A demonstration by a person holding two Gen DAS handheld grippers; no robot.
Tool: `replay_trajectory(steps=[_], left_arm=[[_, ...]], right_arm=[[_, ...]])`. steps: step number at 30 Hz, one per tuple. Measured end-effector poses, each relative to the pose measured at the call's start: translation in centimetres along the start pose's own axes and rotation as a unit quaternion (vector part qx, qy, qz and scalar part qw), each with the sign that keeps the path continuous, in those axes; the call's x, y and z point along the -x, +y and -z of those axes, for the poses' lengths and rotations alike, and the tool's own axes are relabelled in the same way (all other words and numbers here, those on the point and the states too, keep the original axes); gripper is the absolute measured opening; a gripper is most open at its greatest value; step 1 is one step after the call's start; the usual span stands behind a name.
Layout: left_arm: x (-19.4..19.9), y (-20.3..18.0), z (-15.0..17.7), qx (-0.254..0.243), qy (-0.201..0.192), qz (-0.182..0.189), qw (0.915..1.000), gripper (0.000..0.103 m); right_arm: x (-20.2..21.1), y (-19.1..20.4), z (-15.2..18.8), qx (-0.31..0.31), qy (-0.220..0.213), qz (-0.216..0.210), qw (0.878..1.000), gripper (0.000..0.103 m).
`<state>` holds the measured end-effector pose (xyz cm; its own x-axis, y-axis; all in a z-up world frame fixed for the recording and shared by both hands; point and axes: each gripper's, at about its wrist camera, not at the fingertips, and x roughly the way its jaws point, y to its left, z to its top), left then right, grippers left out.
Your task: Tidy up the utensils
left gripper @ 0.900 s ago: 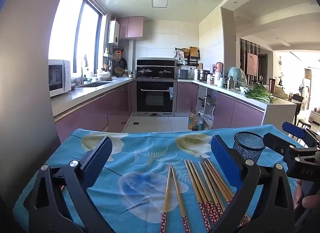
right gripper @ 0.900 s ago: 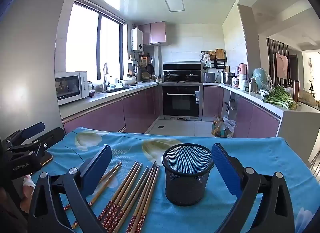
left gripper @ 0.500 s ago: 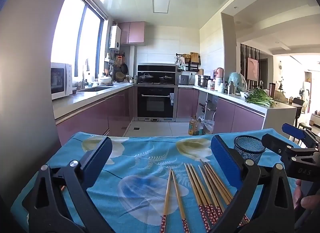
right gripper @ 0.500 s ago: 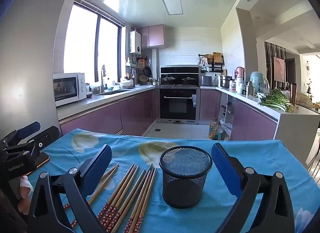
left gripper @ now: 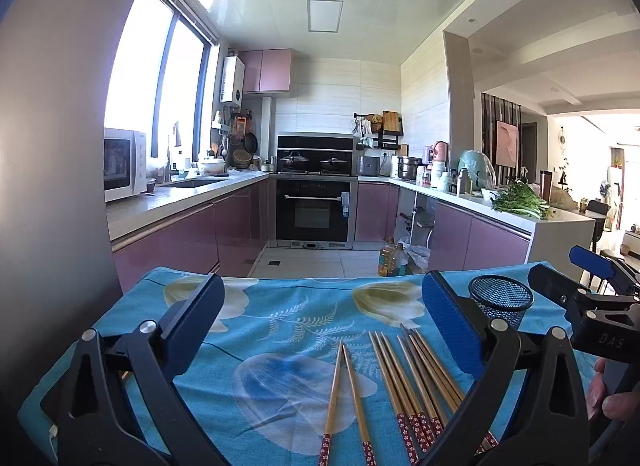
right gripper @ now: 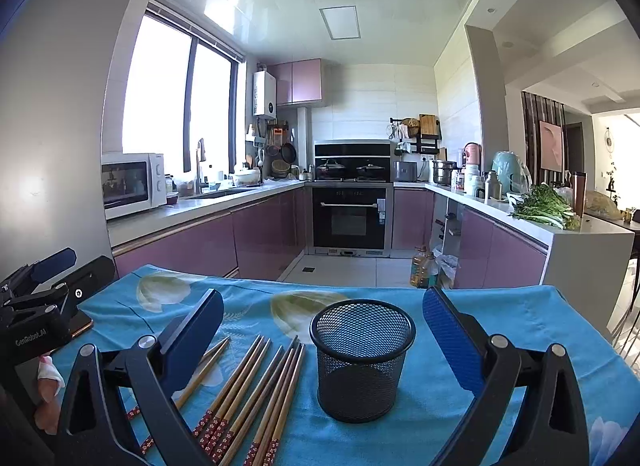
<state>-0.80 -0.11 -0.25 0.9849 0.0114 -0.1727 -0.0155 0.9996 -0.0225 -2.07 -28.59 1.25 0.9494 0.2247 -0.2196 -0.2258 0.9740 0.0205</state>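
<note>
On the blue floral tablecloth (right gripper: 500, 318), the wooden chopsticks (right gripper: 256, 386) lie flat just left of the upright, empty black mesh cup (right gripper: 362, 358), while the left gripper (left gripper: 320, 330) and right gripper (right gripper: 320, 338) both hover with jaws spread wide, holding nothing.

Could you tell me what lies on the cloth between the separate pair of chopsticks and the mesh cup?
The main bundle of chopsticks lies between the separate pair and the mesh cup, on the blue cloth; the left wrist view shows it.
</note>
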Motion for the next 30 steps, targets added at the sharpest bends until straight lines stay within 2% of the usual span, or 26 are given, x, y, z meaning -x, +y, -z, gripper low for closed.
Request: replay_trajectory(steps=[30], left_arm=[[-0.03,0.01,0.1,0.005,0.0,-0.001,1.0,0.097]], right_arm=[[0.35,-0.21,0.29,-0.006,-0.006,0.007,1.0,0.097]])
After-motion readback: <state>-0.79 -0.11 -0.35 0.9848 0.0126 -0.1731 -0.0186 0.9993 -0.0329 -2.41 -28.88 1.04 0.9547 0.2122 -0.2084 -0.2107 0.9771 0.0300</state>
